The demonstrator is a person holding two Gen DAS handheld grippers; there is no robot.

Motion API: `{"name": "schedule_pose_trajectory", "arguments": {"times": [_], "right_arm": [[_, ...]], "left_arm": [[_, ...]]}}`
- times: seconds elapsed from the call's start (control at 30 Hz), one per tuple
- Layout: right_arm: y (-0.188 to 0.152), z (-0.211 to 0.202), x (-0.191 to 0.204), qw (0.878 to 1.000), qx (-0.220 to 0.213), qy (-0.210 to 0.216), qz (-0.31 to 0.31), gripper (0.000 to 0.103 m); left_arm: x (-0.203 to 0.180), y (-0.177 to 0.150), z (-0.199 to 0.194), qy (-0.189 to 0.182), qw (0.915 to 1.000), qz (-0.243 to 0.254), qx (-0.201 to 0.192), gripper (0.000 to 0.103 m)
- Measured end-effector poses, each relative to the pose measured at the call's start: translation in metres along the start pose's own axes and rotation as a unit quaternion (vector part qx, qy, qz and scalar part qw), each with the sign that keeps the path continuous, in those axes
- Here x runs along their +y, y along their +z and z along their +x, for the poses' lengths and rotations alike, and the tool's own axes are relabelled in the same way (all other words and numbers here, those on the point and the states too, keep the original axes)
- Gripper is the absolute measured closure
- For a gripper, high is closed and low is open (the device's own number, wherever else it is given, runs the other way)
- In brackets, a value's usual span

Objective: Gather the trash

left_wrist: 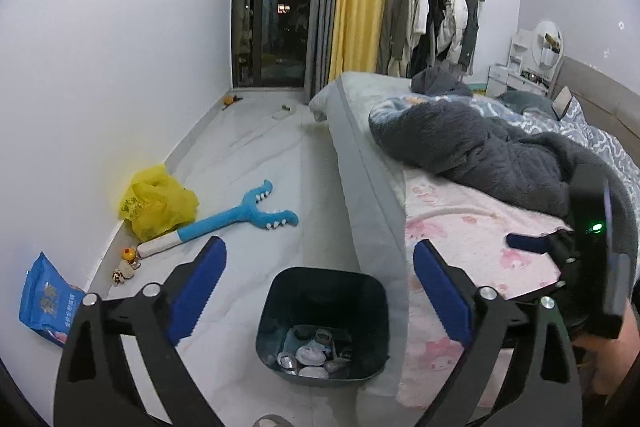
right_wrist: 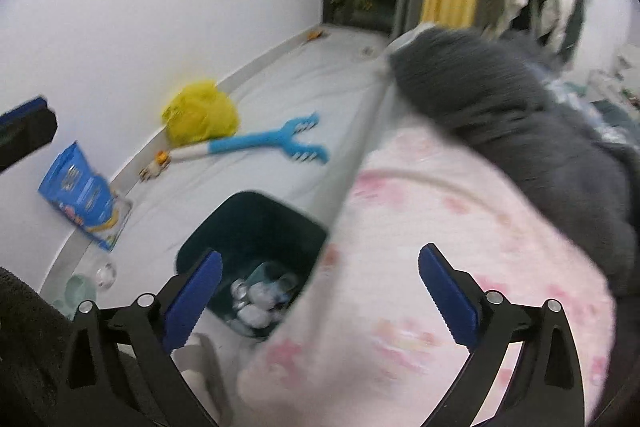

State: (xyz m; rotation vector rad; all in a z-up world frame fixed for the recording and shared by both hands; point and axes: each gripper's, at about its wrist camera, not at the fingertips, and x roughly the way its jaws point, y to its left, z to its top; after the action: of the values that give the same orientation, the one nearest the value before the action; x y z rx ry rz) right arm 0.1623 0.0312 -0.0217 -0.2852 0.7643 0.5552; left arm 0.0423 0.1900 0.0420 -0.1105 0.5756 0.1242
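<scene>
Left gripper (left_wrist: 316, 285) jaws wide, empty; crumpled yellow plastic bag (left_wrist: 158, 205) at 10 o'clock, nearer left than right gripper (right_wrist: 320, 287), also wide, empty.

The dark teal plastic bin (left_wrist: 322, 323) in the lower middle of the frame has smooth, matt walls, and the crumpled scraps (left_wrist: 316, 351) in its bottom look shiny, like foil or film. The pale marbled floor (left_wrist: 248, 155) is glossy tile. At left, the thin yellow plastic bag (left_wrist: 158, 203) is crinkled, and the blue snack pouch (left_wrist: 48, 301) has a slick printed sheen. The blue toothed toy (left_wrist: 244, 213) looks smooth. On the bed, the pink printed sheet (left_wrist: 456, 227) is soft cloth, and the dark grey blanket (left_wrist: 492, 147) is fuzzy. Each black tool (left_wrist: 318, 277) (right_wrist: 320, 287) has matt arms, ridged blue pads (left_wrist: 196, 291) and bright metal rivets (left_wrist: 150, 289).
</scene>
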Motion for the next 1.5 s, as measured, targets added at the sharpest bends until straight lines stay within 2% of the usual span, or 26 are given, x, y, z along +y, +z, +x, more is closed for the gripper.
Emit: {"name": "schedule_pose_trajectory", "arguments": {"times": [0.13, 0.23, 0.43, 0.53, 0.7, 0.87, 1.5], "right_arm": [[-0.016, -0.041, -0.025, 0.998, -0.046, -0.035, -0.001, 0.003], [-0.030, -0.072, -0.051, 0.996, -0.072, -0.047, 0.016, 0.003], [-0.063, -0.133, -0.107, 0.987, -0.129, -0.063, 0.072, 0.003], [-0.079, -0.156, -0.126, 0.983, -0.146, -0.076, 0.075, 0.003], [-0.110, -0.179, -0.139, 0.983, -0.143, -0.088, 0.071, 0.003], [-0.134, -0.199, -0.141, 0.982, -0.157, -0.073, 0.079, 0.003], [-0.149, -0.210, -0.145, 0.983, -0.158, -0.051, 0.076, 0.003]], "left_arm": [[-0.018, -0.004, -0.018, -0.003, 0.9998, 0.005, -0.018, 0.003], [-0.032, -0.011, -0.025, -0.022, 0.9994, 0.016, -0.021, 0.003], [-0.059, -0.027, -0.026, -0.034, 0.9984, 0.043, -0.014, 0.003], [-0.069, -0.037, -0.021, -0.022, 0.9987, 0.045, -0.005, 0.003], [-0.079, -0.052, -0.028, -0.016, 0.9989, 0.042, -0.014, 0.003], [-0.089, -0.064, -0.035, -0.018, 0.9988, 0.042, -0.015, 0.003], [-0.098, -0.072, -0.025, -0.016, 0.9993, 0.034, -0.003, 0.003]]}}
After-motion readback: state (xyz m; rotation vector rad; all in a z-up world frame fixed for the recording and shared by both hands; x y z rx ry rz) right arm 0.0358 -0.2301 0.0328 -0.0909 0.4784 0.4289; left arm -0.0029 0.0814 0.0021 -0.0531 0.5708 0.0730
